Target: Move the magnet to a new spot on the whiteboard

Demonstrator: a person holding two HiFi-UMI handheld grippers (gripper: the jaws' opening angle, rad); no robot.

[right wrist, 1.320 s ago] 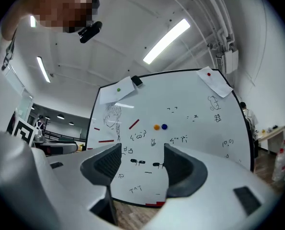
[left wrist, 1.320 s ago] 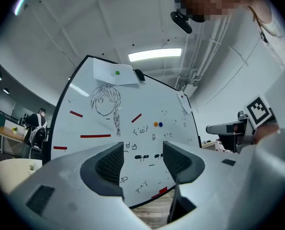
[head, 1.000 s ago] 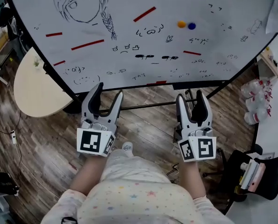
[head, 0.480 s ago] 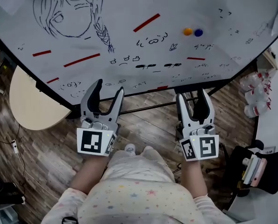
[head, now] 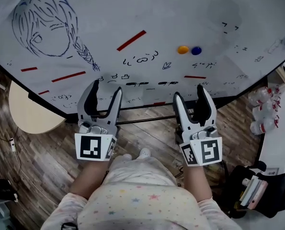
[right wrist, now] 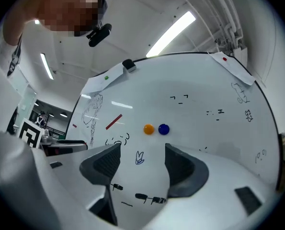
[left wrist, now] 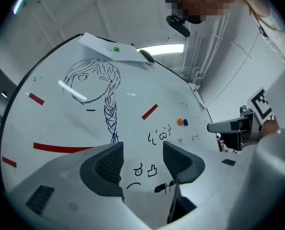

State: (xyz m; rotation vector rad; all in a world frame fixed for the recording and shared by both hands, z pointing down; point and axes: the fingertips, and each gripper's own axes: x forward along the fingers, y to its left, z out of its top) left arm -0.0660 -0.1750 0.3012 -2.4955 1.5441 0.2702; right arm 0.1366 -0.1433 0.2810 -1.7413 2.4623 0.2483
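Observation:
Two round magnets stick side by side on the whiteboard (head: 180, 13): an orange magnet (head: 182, 49) (right wrist: 148, 129) (left wrist: 179, 121) and, to its right, a blue magnet (head: 196, 51) (right wrist: 164, 129) (left wrist: 184, 122). My right gripper (head: 189, 96) (right wrist: 141, 162) is open and empty, pointing at the board below the two magnets and apart from them. My left gripper (head: 105, 91) (left wrist: 142, 159) is open too, holding nothing, facing scribbles low on the board, left of the magnets.
Red strip magnets (head: 131, 40) and a drawing of a girl's head with a braid (head: 46, 32) mark the board. Paper sheets are pinned at its top (left wrist: 114, 51). A round beige table (head: 29, 107) stands at the left; bottles (head: 264, 111) at the right.
The view has shifted so the board sits closer and lower; both grippers have risen toward its bottom edge. The jaws stay open and the magnets have not moved on the board.

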